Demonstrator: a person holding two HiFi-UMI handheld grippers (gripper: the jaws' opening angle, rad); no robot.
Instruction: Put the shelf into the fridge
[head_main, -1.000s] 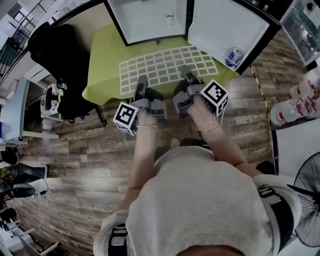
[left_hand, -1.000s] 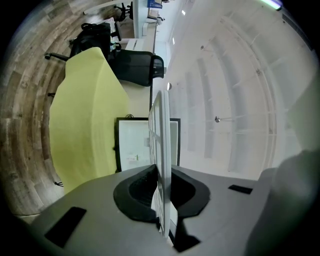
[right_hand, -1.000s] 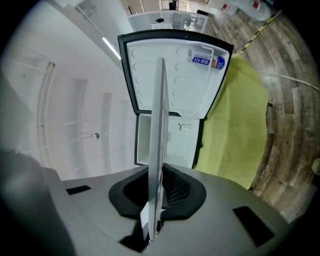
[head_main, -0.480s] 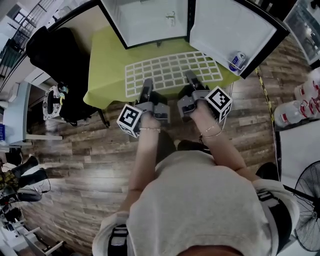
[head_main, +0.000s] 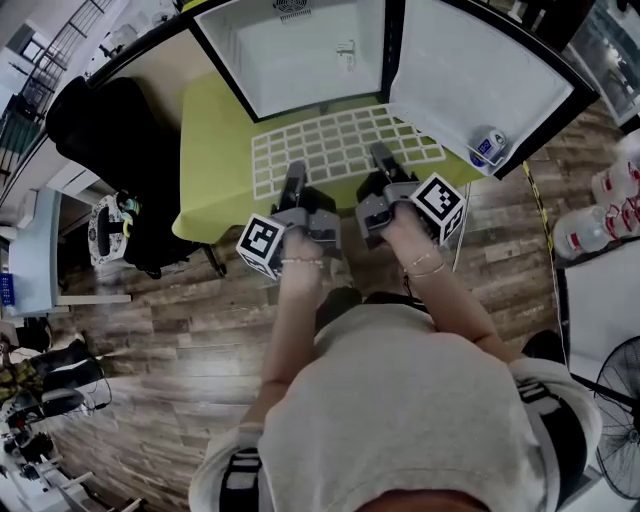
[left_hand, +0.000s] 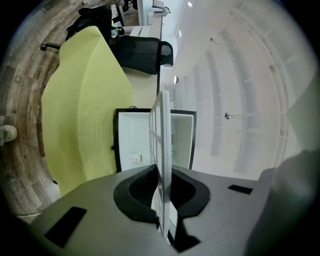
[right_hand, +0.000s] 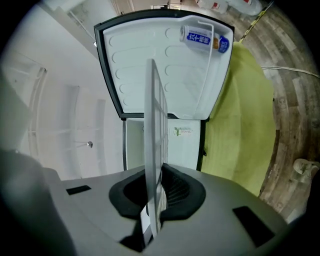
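- In front of the open fridge (head_main: 300, 50), the shelf (head_main: 340, 145) is hanging roughly flat above the green table (head_main: 210, 160). Its far edge is coming close to the fridge's opening but is not yet inside.
- The left gripper (head_main: 293, 180) is grasping the near edge of the shelf. In the left gripper view the thin white grid is standing edge-on between the dark pads, which are pressing on it from both sides.
- The right gripper (head_main: 381, 158) is clenching the same edge further to the right, with the grid squeezed between its jaws.
- The shelf is being carried by one edge only, so I think the far side may be tipping down. It could then be knocking against the lower lip of the fridge or dragging on the table.
- If one gripper is going forward faster than the other, the shelf will be turning. A corner may then be catching on a fridge wall or on the door (head_main: 480, 70), which is standing open at the right with a can (head_main: 489, 143) in its rack.
- The grid is thin, so a twisting push may be making it slide between the pads.
- Both forearms are reaching forward side by side, with the hands close together and the grippers pointing at the fridge, nearly parallel. The marker cubes are facing outward, and the left gripper is sitting slightly nearer to the person.
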